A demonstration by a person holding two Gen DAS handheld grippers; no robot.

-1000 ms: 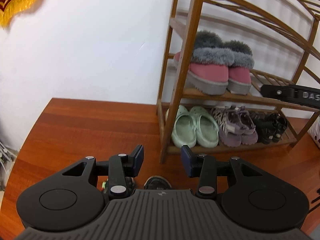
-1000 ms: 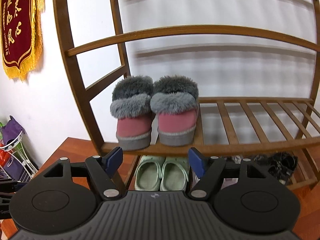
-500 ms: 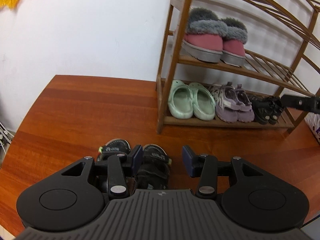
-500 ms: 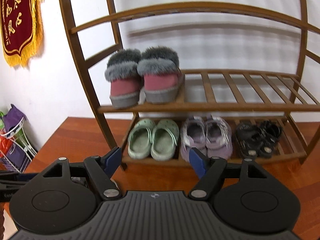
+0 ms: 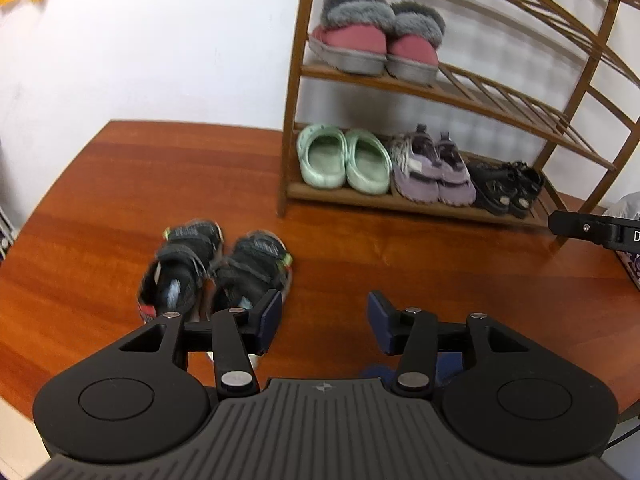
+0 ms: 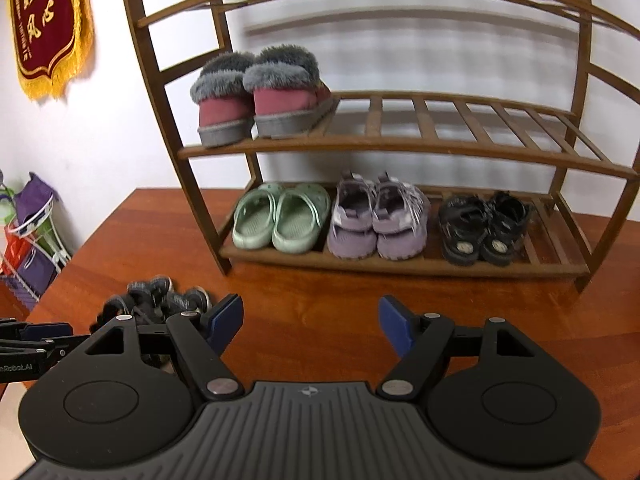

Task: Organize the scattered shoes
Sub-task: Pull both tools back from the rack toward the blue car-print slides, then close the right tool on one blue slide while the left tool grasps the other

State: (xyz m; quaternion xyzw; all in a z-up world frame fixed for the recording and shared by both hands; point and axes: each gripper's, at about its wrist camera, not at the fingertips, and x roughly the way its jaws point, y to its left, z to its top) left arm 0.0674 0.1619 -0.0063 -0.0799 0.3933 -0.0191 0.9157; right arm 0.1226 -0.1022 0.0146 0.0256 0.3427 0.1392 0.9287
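Observation:
A pair of dark grey sandals (image 5: 216, 268) with green and red trim lies side by side on the red-brown wooden floor, left of the wooden shoe rack (image 5: 292, 92). My left gripper (image 5: 324, 320) hovers just right of the right sandal; its jaws are opening and nothing is between them. In the right wrist view the same sandals (image 6: 156, 300) lie at the lower left, partly behind my left finger. My right gripper (image 6: 311, 326) is open over bare floor facing the rack, with nothing between its fingers.
The rack's bottom shelf carries green clogs (image 6: 280, 220), purple sandals (image 6: 376, 220) and black sandals (image 6: 484, 228); pink fur-lined slippers (image 6: 256, 96) stand on the middle shelf's left end. A wire stand with bags (image 6: 28, 236) stands at the left wall, under a red banner (image 6: 48, 20).
Both grippers have drawn back from the rack and sunk toward the floor. The dark sandals have come into full view ahead of the left gripper, whose jaws stand a little wider.

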